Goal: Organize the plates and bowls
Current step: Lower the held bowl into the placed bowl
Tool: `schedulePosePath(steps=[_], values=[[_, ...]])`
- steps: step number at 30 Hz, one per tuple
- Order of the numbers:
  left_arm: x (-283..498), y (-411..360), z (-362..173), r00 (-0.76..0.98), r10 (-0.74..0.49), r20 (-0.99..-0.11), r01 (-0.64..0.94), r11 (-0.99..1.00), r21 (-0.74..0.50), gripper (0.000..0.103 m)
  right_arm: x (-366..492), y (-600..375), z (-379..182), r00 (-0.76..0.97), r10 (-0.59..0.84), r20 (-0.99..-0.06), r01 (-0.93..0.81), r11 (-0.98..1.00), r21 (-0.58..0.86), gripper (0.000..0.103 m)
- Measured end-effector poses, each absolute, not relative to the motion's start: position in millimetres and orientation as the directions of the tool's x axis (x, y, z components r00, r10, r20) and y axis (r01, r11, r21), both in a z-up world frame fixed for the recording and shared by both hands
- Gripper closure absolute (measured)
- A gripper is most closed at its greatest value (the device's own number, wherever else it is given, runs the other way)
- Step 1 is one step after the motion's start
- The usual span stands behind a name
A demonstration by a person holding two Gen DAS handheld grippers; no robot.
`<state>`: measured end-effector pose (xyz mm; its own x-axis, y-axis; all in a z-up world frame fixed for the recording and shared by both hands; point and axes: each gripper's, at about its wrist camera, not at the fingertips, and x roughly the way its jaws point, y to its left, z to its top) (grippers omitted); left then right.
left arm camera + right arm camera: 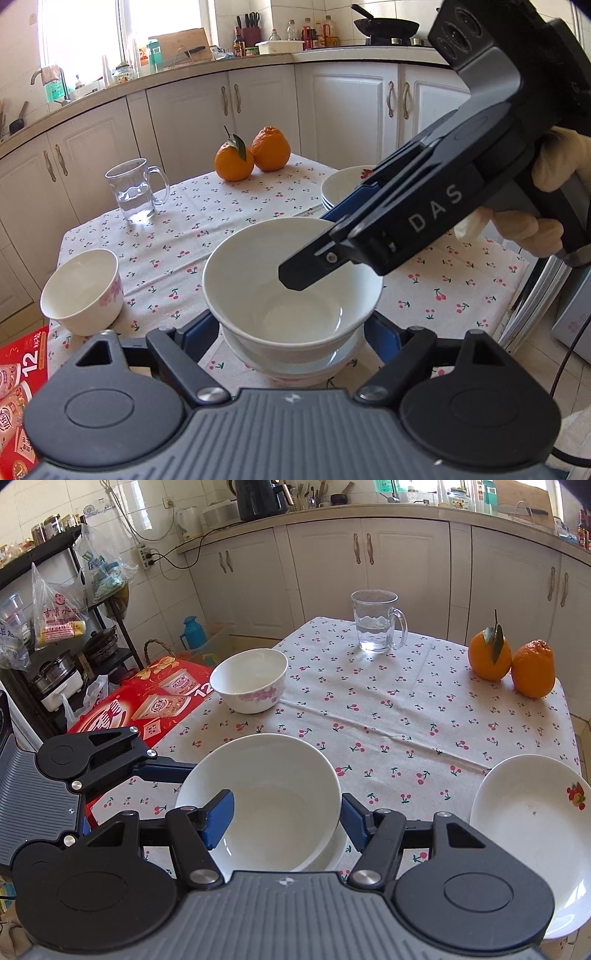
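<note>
A wide white bowl (291, 284) (269, 797) sits nested on top of another bowl (295, 373) at the near edge of the table. My right gripper (314, 251) (284, 819) is open, one finger inside the bowl and one outside its rim. My left gripper (291, 336) is open, its fingers either side of the stack's base. A small flowered bowl (83, 291) (251, 679) stands apart at the left. A stack of shallow white plates (345, 184) (528, 808) lies at the right.
A glass mug of water (135, 190) (376, 622) and two oranges (251, 155) (511, 662) stand at the far side of the cherry-print tablecloth (406, 723). A red carton (147, 698) lies beside the table's left. Kitchen cabinets (258, 110) run behind.
</note>
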<state>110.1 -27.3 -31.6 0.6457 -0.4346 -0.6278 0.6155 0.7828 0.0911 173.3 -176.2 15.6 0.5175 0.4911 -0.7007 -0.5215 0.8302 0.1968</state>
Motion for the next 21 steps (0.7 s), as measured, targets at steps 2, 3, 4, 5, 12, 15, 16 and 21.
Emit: schedulePosePath(steps=[2,3,4,5,12,15,16,21], values=[[111.9,-27.2,-33.2,0.64,-0.438,-0.631,0.617,0.782,0.083,0.018,174.8,-176.4,13.7,0.515,0.49,-0.703,-0.519,0.831,0.199,0.035],[112.9,-27.2,-34.1,0.637,-0.44,-0.633,0.618,0.782,0.079,0.018,175.5,-176.6,12.9,0.515,0.489,-0.704,-0.518,0.832,0.199,0.035],[113.6,-27.2,-34.8,0.634,-0.441,-0.635,0.619,0.781,0.076,0.018,175.9,-176.5,12.4,0.514,0.488,-0.706,-0.517,0.833,0.2,0.035],[114.1,-27.5,-35.5,0.632,-0.442,-0.637,0.62,0.781,0.074,0.018,177.2,-176.7,11.5,0.511,0.487,-0.708,-0.516,0.833,0.201,0.035],[117.3,-26.5,-40.1,0.618,-0.448,-0.646,0.625,0.779,0.058,0.018,180.2,-176.3,5.5,0.501,0.483,-0.718,-0.509,0.835,0.208,0.035],[118.3,-24.8,-41.2,0.613,-0.452,-0.648,0.624,0.78,0.046,0.018,180.5,-175.5,4.1,0.498,0.485,-0.719,-0.508,0.835,0.211,0.035],[118.7,-24.7,-41.3,0.611,-0.454,-0.649,0.625,0.78,0.043,0.018,180.6,-175.4,3.5,0.498,0.484,-0.719,-0.508,0.835,0.21,0.035],[119.7,-24.5,-41.8,0.607,-0.458,-0.649,0.627,0.778,0.037,0.018,181.0,-175.7,1.3,0.497,0.48,-0.723,-0.506,0.837,0.208,0.035]])
